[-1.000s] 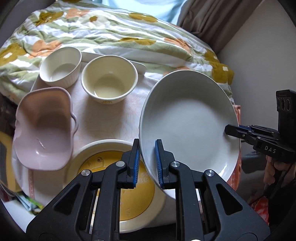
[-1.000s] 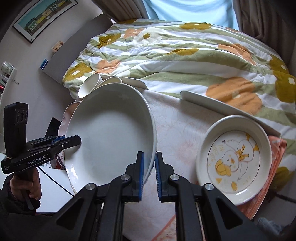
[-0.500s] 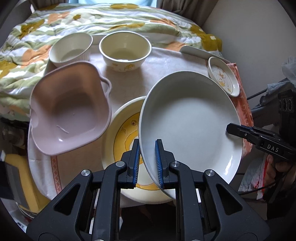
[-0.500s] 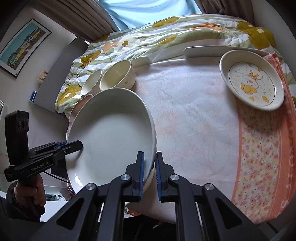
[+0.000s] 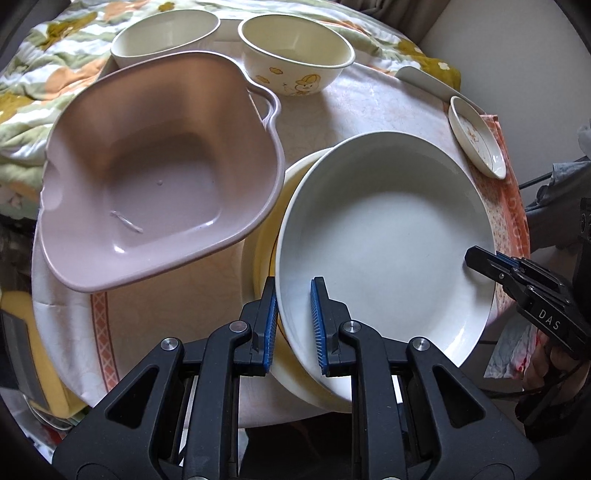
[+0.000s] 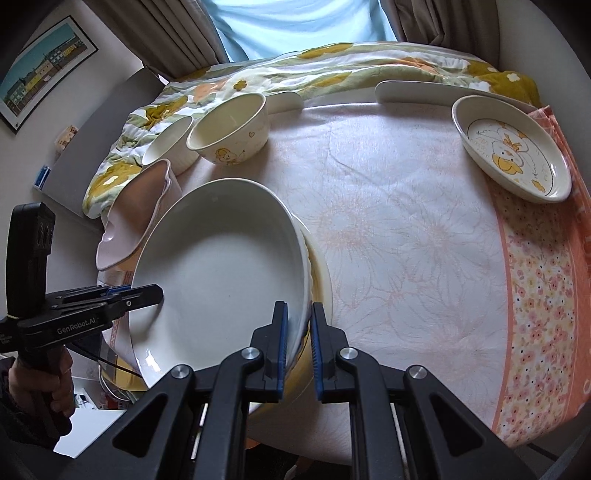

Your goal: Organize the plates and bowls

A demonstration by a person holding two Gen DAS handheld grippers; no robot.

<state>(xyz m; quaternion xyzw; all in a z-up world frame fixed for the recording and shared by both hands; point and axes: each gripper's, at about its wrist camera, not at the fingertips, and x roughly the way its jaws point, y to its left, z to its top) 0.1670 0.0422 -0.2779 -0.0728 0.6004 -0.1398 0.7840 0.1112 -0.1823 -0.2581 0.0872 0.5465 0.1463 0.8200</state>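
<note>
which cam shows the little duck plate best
The right wrist view: the duck plate lies close with its whole face open, the yellow duck drawing clear. In the left wrist view it is a small sliver near the table's far edge, its print barely legible.

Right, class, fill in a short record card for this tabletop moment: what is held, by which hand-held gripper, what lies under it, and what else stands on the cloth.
held item: large white plate
left hand-held gripper: shut on the plate's near rim
right hand-held gripper: shut on the plate's opposite rim
under the plate: yellow plate, mostly covered
beside it: pink square bowl, tilted
far side: two cream bowls, ribbed bowl and cartoon bowl
far right: small duck plate
surface: floral tablecloth
</note>
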